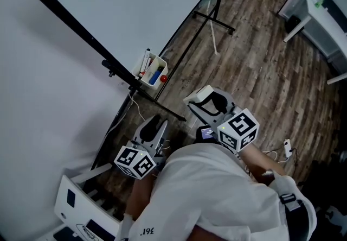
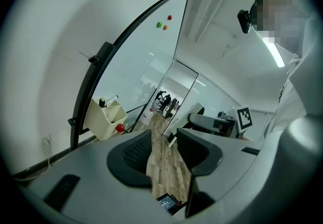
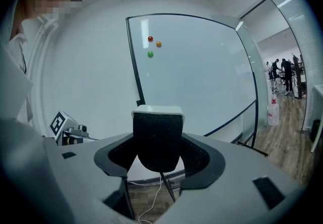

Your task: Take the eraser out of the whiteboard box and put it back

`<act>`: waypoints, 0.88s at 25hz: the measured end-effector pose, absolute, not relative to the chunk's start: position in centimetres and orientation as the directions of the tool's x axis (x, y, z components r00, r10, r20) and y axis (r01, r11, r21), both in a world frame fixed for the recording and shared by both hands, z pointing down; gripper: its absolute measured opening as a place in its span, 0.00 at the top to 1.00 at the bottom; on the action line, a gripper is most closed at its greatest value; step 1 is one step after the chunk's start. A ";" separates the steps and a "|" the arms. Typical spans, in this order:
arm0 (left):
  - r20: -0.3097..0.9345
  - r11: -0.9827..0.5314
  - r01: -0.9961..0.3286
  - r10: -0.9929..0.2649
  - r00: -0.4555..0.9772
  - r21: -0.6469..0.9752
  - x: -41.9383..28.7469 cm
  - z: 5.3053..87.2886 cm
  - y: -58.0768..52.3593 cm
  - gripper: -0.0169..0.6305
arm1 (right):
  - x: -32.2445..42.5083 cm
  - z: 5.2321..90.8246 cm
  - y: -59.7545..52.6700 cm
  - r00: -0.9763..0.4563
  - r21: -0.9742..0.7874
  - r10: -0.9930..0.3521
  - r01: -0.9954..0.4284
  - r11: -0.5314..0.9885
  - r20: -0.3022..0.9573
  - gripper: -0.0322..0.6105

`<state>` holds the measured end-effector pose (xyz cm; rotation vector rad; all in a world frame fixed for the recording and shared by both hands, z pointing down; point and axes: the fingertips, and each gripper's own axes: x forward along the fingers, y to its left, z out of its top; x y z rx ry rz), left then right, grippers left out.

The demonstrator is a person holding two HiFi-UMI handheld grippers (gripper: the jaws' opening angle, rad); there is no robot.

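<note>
Eraser point(image 1: 199, 95) clamped in right gripper point(image 1: 209, 103), centre frame in head view; whiteboard box point(image 1: 151, 70) up-left of those jaws; left gripper point(image 1: 154, 125) released, empty, lower left.

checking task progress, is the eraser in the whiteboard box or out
Out: the eraser is clamped between the fingers of the right gripper, and the head view shows it clear of the whiteboard box.

right gripper point(image 1: 209, 103) holds eraser point(image 1: 198, 94) | left gripper point(image 1: 155, 124) beside it | whiteboard box point(image 1: 151, 69) on frame, apart
</note>
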<state>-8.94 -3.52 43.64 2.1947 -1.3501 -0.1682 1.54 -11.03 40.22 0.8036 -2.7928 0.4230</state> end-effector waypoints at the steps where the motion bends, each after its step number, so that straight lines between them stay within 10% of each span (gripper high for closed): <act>1: 0.178 -0.341 -0.787 -0.855 0.487 0.515 -9.0 43.7 -3.5 0.72 | 1.6 40.4 -11.0 -0.830 -0.218 -0.484 -0.545 0.810 0.276 0.52; 22: 0.175 -0.339 -0.784 -0.857 0.485 0.520 -8.8 43.8 -3.3 0.72 | 2.1 41.2 -10.5 -0.826 -0.222 -0.480 -0.548 0.806 0.296 0.52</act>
